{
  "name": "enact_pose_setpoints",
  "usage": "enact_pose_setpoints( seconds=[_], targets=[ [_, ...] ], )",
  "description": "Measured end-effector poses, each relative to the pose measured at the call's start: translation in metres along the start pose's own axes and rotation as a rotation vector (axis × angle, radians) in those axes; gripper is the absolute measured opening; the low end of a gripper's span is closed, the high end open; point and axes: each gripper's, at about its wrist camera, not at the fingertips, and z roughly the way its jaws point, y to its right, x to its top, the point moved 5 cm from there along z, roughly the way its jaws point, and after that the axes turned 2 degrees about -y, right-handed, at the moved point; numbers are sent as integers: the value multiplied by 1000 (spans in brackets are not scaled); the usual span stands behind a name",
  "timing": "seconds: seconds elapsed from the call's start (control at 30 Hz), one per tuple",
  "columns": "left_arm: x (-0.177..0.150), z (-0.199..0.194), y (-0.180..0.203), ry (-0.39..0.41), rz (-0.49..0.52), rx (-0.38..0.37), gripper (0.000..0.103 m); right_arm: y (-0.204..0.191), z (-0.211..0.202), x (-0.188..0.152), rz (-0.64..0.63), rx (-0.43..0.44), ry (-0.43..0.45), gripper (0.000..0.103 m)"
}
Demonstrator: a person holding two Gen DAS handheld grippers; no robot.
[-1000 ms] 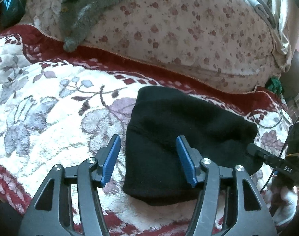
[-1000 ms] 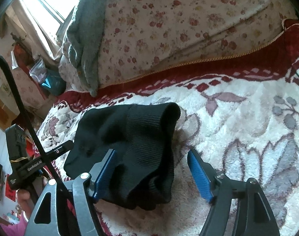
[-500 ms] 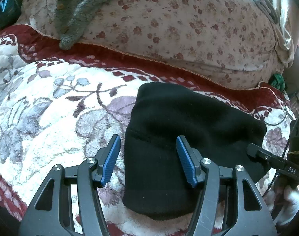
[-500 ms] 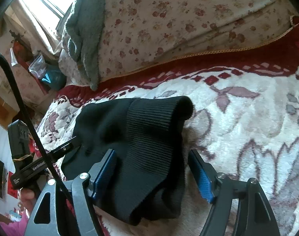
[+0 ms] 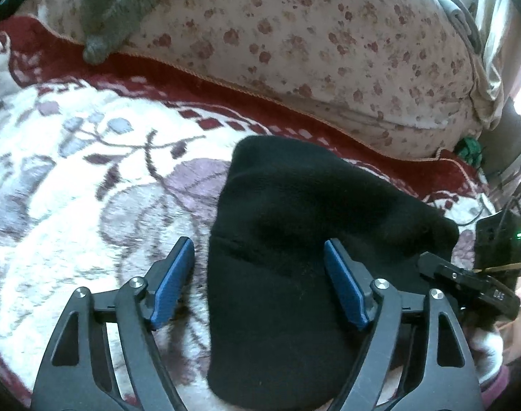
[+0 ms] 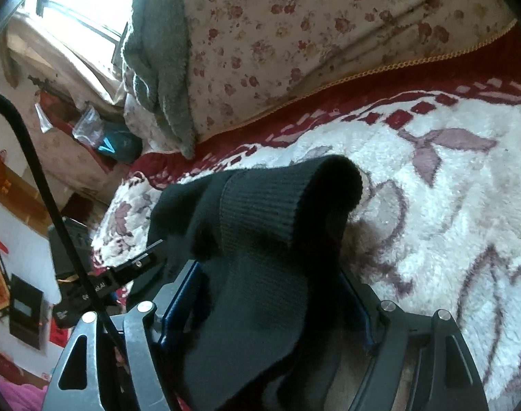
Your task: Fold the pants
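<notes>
Folded black pants (image 5: 305,257) are straddled lengthwise by both released tools, left tool (image 5: 257,277) newly widened, right tool (image 6: 270,294) nearer the ribbed cuff (image 6: 281,202).

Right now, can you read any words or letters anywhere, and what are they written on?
"DAS": white letters on the black body of the right gripper, seen from the left wrist camera.
White print on the black body of the left gripper, seen from the right wrist camera: too blurred to read.
A pale V-like mark on a teal bag by the bed: not clearly a letter.
Nothing else is readable.
</notes>
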Motion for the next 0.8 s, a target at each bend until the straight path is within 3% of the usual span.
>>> enact_pose_setpoints(
  seconds=[0.17,0.2,0.23,0.27,0.3,0.4,0.8],
  targets=[
    [-1,7,7,4,7,-49,80,-2,2,-1,-49,-6,14,64],
    [-1,7,11,-1,25,-69,67,-2,1,-1,-43,0,21,62],
    [-3,6,14,1,38,-78,66,-2,0,-2,-37,5,27,57],
    [-3,5,16,11,48,-73,58,-2,-2,-2,-30,9,36,52],
    [-3,3,18,15,59,-74,50,-2,-4,-2,-24,16,45,50],
    [-3,-7,20,32,57,-80,38,-11,-9,-2,-35,10,59,46],
    [15,-69,3,124,54,-33,34,-74,-10,5,-111,45,68,43]
  ],
)
